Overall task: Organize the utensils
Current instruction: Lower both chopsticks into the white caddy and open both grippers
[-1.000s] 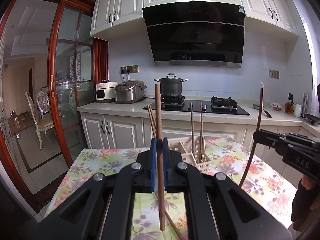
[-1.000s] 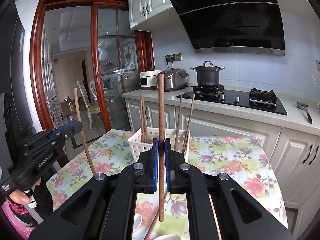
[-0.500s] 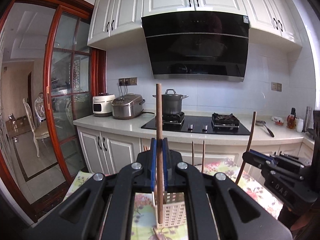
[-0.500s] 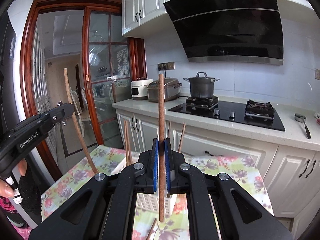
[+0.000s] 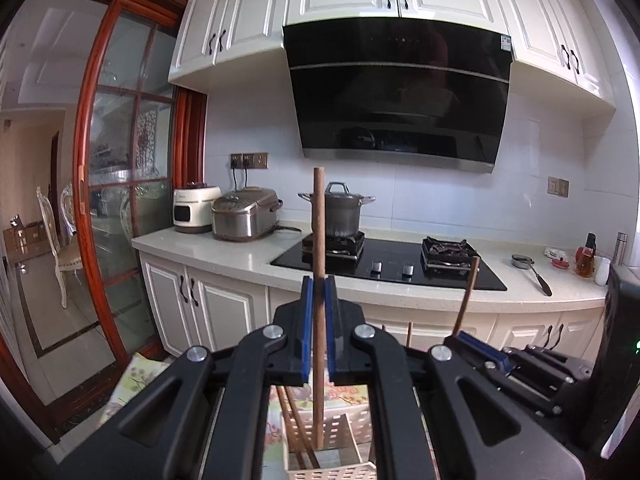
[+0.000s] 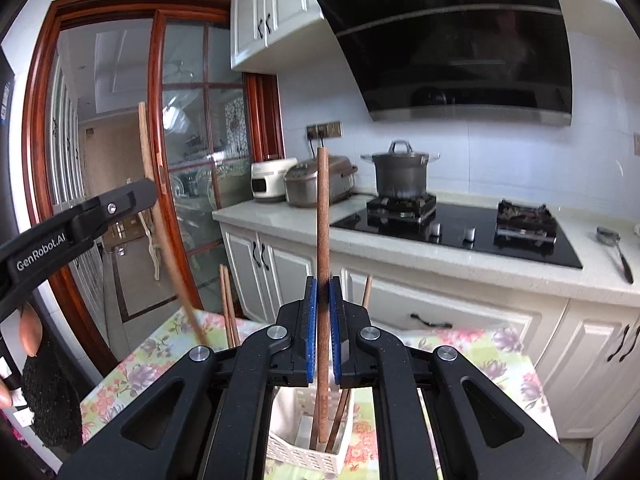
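My left gripper (image 5: 319,285) is shut on a brown chopstick (image 5: 319,220) held upright. Its lower tip hangs just above a white slotted basket (image 5: 340,474) that holds other chopsticks (image 5: 294,428). In the right wrist view, my right gripper (image 6: 322,292) is shut on a second upright chopstick (image 6: 322,216), whose lower end reaches into the same basket (image 6: 296,458). The right gripper (image 5: 478,346) also shows at the right of the left wrist view, and the left gripper (image 6: 134,198) at the left of the right wrist view with its slanted chopstick (image 6: 160,224).
The basket stands on a table with a floral cloth (image 6: 492,356). Behind it runs a white counter (image 5: 224,256) with a hob, a steel pot (image 5: 340,212) and two cookers (image 5: 244,220). A glass sliding door (image 5: 120,200) is at the left. A gloved hand (image 6: 48,396) holds the left gripper.
Both grippers have risen and moved forward over the table, each still shut on its chopstick. The basket has passed from ahead of the fingers to right beneath them.
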Demonstrator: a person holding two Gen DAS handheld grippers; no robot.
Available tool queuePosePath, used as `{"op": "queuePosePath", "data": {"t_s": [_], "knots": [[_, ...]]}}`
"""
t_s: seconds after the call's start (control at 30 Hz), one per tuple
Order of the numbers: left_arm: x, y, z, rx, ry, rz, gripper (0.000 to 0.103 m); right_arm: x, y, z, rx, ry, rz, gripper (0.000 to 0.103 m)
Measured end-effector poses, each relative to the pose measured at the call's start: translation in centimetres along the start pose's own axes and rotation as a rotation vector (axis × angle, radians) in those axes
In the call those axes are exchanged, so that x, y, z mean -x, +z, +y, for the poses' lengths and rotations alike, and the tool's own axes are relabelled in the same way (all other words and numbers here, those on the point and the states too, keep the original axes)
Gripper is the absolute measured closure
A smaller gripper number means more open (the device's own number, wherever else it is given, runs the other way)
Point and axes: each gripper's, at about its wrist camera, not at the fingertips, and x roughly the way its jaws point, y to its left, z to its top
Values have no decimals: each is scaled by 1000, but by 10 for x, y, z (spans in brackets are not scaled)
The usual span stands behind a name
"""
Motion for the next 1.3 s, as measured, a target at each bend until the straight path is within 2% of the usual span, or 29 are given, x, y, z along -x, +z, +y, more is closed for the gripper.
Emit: {"op": "queuePosePath", "data": {"t_s": [0.23,0.47,0.57,0.7,0.8,0.93,1.03,1.13,1.2,1.3], "knots": [[-26,-28,0,-1,-12,80,98,-26,-22,-6,-26,17,83,96],[-42,-39,5,-3,-10,140,98,-44,-34,-3,-24,4,116,96],[-54,-42,3,-26,49,128,98,-53,-39,-7,-37,-8,128,93],[-74,-39,13,6,84,154,98,-62,-42,-13,-41,-27,136,86],[-77,-40,17,9,101,155,96,-57,-41,-20,-65,-6,125,78],[-67,-42,18,-13,137,121,72,-40,-39,-23,-71,11,93,76],[-55,-41,22,-15,142,104,70,-25,-39,-22,-69,32,85,76],[-37,-44,25,-13,141,88,55,-6,-45,-19,-61,43,81,76],[-23,-50,28,-11,147,77,48,8,-54,-17,-67,55,93,76],[2,-66,35,0,166,74,32,26,-70,-14,-74,58,117,76]]}}
